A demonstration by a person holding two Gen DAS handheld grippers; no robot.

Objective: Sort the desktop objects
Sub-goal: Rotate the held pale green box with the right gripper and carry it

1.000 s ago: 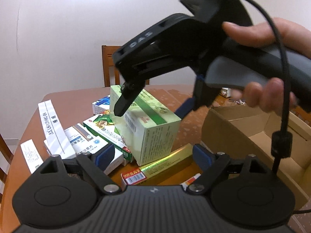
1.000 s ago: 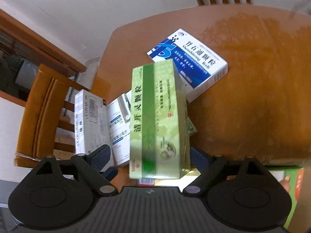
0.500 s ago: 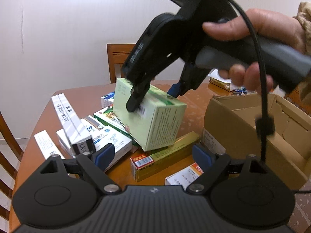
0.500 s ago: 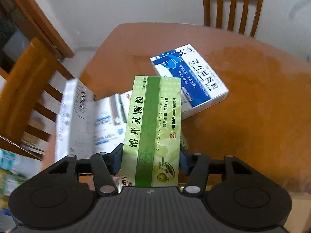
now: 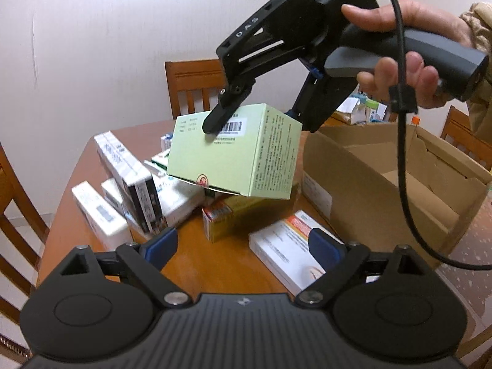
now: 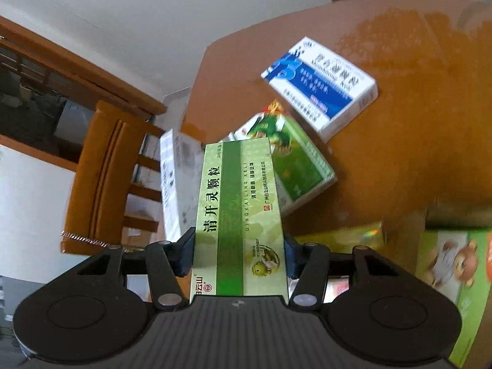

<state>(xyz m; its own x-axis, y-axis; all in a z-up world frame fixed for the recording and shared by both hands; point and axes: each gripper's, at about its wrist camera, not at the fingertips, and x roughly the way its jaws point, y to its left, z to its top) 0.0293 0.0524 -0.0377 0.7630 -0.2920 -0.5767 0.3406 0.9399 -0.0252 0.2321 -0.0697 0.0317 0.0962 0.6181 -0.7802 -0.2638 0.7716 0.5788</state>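
One green box (image 5: 233,150) is up off the table (image 5: 77,203), clamped across its width between the fingers of the right gripper (image 6: 240,255); in the right wrist view it runs from 6 o'clock straight out toward 12, filling the gap between the pads. By my reading this is the carry step of the sort: the carton (image 5: 384,181) stands open at 3 o'clock of the box in the left wrist view, so the next move likely calls for swinging the box over its rim and lowering before letting go. The left gripper (image 5: 243,243) stands wide and holds nothing, low over the heap of packets (image 5: 135,196) that lie loose on the table below the box
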